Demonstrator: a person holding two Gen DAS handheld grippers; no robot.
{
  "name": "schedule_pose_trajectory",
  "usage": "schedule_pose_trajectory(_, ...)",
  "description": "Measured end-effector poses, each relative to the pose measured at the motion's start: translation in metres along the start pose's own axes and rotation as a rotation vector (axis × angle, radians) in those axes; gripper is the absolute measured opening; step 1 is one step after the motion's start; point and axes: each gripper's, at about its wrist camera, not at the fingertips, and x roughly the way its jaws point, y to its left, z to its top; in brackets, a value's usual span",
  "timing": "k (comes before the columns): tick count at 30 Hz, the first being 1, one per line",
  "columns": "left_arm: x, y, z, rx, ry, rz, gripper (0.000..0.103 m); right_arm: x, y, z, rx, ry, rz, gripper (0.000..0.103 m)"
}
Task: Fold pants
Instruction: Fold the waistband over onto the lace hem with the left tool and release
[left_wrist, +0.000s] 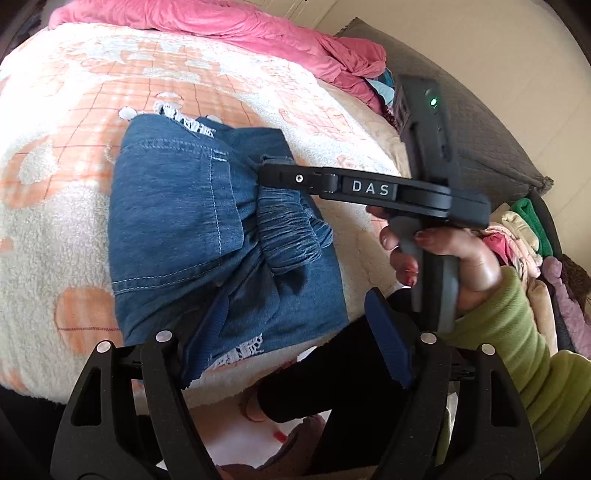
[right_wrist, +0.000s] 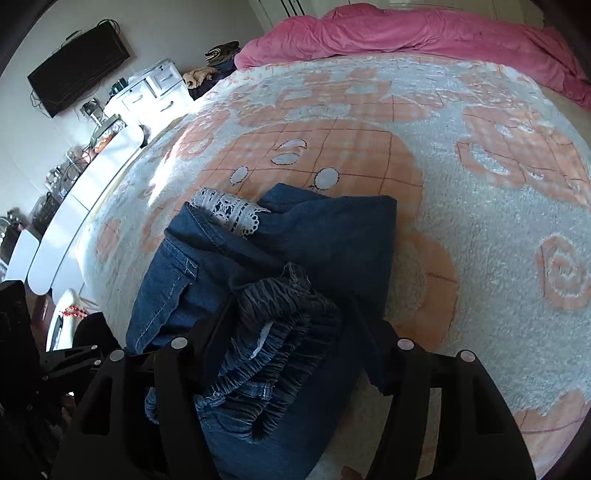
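Note:
Blue denim pants (left_wrist: 177, 236) with white lace hems lie folded in a bundle on the fleece blanket, also seen in the right wrist view (right_wrist: 325, 236). My left gripper (left_wrist: 295, 350) is open, its left finger under the near hem, its right finger (left_wrist: 388, 343) clear of the cloth. My right gripper (right_wrist: 291, 325) is open, its jaws on either side of the bunched elastic waistband (right_wrist: 280, 332). The right gripper's body (left_wrist: 369, 188) reaches in over the waistband (left_wrist: 291, 229) in the left wrist view.
The white and orange fleece blanket (left_wrist: 74, 110) covers the bed. A pink duvet (right_wrist: 406, 33) lies at the far end. A pile of clothes (left_wrist: 524, 236) sits at the right of the bed. A white dresser (right_wrist: 147, 92) and wall TV (right_wrist: 77, 62) stand left.

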Motion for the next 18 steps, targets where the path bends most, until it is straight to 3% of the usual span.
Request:
schedule_pose_trajectory(3, -0.019, -0.006, -0.009, 0.019, -0.039, 0.021, 0.072, -0.021, 0.001, -0.002, 0.017, -0.064, 0.064, 0.062)
schedule_pose_trajectory(9, -0.044, 0.006, 0.001, 0.023, -0.12, 0.188, 0.079, -0.07, 0.012, -0.017, -0.014, -0.172, 0.093, 0.07)
schedule_pose_trajectory(18, -0.052, 0.044, 0.021, -0.059, -0.143, 0.295, 0.089, -0.099, 0.065, -0.062, -0.179, -0.206, 0.067, 0.083)
